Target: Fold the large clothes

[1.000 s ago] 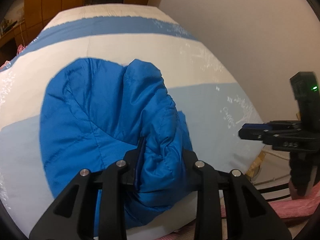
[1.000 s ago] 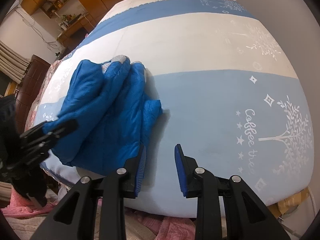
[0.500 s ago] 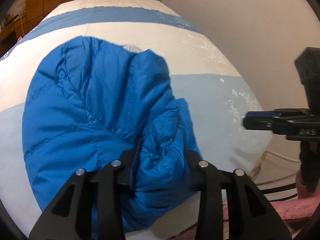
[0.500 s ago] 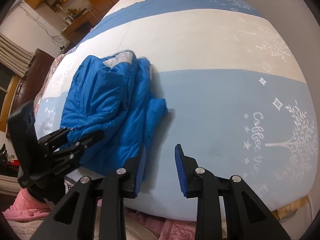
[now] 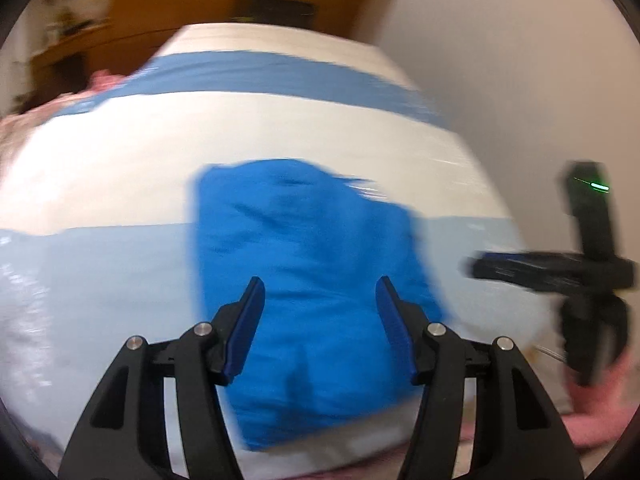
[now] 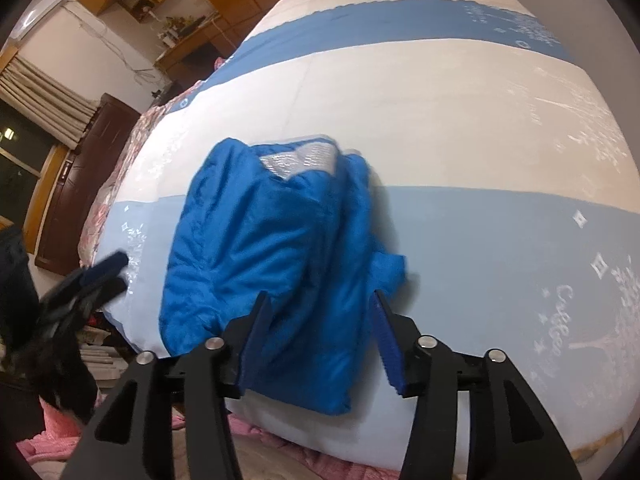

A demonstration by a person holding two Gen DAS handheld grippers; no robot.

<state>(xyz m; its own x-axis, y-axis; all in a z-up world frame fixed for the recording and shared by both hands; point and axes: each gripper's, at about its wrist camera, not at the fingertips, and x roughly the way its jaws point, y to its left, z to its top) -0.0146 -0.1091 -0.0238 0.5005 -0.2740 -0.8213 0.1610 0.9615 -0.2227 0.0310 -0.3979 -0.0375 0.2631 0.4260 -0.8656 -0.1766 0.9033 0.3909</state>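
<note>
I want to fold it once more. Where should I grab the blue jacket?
Probably the near hem of the blue jacket, approached from the bed's near edge. There the folded layers hang over the bedspread edge, so a finger can slide under. Both the left gripper and right gripper are open.

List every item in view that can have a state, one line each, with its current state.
blue jacket: folded into a compact bundle, lying on the bed, held by neither gripper.
jacket lining: silvery patch exposed at the bundle's far edge.
left gripper: open, nothing between its fingers.
right gripper: open, holding nothing.
bed cover: spread flat over the bed.
</note>
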